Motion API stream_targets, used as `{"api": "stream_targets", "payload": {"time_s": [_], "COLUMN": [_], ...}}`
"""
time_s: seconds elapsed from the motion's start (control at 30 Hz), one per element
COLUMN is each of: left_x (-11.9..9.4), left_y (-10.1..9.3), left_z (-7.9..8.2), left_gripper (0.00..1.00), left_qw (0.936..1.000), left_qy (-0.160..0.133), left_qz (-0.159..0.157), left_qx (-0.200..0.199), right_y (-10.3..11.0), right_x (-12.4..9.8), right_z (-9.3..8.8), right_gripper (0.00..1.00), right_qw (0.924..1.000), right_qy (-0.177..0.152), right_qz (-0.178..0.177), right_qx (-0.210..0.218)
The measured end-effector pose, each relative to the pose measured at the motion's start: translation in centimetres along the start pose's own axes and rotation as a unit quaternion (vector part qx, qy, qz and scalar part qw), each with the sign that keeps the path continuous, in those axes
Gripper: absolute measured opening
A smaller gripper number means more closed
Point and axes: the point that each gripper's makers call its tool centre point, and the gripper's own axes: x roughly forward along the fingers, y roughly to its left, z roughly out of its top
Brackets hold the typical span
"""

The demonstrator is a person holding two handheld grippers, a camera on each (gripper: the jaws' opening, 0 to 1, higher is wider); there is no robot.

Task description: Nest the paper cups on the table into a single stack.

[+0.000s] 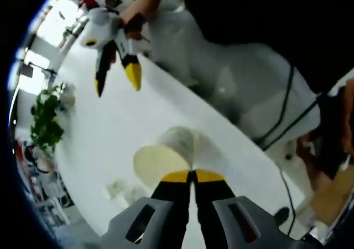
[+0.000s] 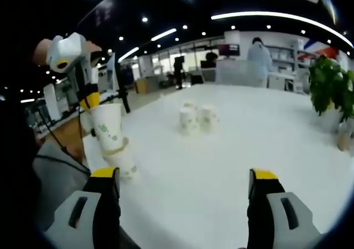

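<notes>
We see a short stack (image 2: 113, 141) of paper cups held up over the near edge of the table (image 2: 232, 160) in the right gripper view: the upper cup stands mouth up, and a second one hangs beneath it, slightly tilted. The left tongs (image 2: 89, 100) come down from above onto the rim of the top cup. In the left gripper view the same stack (image 1: 168, 155) lies straight ahead, its pale round end turned toward us, and the left tongs (image 1: 192, 176) are closed on its wall, their yellow tips pressed together with the paper between them.

Farther across the table, well apart from the stack, three more cups (image 2: 196, 118) stand close together in a cluster.

The right tongs (image 2: 182, 174) are wide open and hold nothing; their yellow-tipped jaws rise at either side of the right gripper view with bare tabletop between them. We also see them in the left gripper view (image 1: 116, 77), held by a hand (image 1: 133, 23) above the table, jaws spread.

A potted plant (image 2: 331, 88) stands at the far right of the table. Beyond it, a person in a white coat (image 2: 259, 58) stands at a counter.
</notes>
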Motion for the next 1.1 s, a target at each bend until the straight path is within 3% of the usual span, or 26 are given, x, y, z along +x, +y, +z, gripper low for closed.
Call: {"api": "stream_targets", "payload": {"time_s": [0.47, 0.83, 1.03, 1.1], "left_x": [1.8, 3.3, 4.3, 4.5], "left_y": [-0.4, -0.4, -0.3, -0.1], "left_z": [0.2, 0.2, 0.7, 1.2], "left_gripper": [0.0, 0.01, 0.01, 0.01], "left_qw": [0.9995, 0.9993, 0.9991, 0.9993], "left_qy": [0.014, 0.02, 0.016, 0.001], "left_qz": [-0.014, -0.029, -0.033, -0.028], "left_qx": [0.025, 0.01, 0.022, 0.026], "right_y": [0.1, -0.1, -0.1, -0.1], "right_x": [-0.1, -0.2, -0.2, -0.2], "right_z": [-0.2, -0.2, -0.3, -0.4], "right_gripper": [0.94, 0.94, 0.94, 0.94], "right_qw": [1.0, 0.9999, 0.9999, 0.9999], "right_qy": [-0.001, -0.004, -0.004, -0.003], "right_qz": [0.002, 0.0, -0.002, -0.001], "right_qx": [0.003, 0.01, 0.01, 0.013]}}
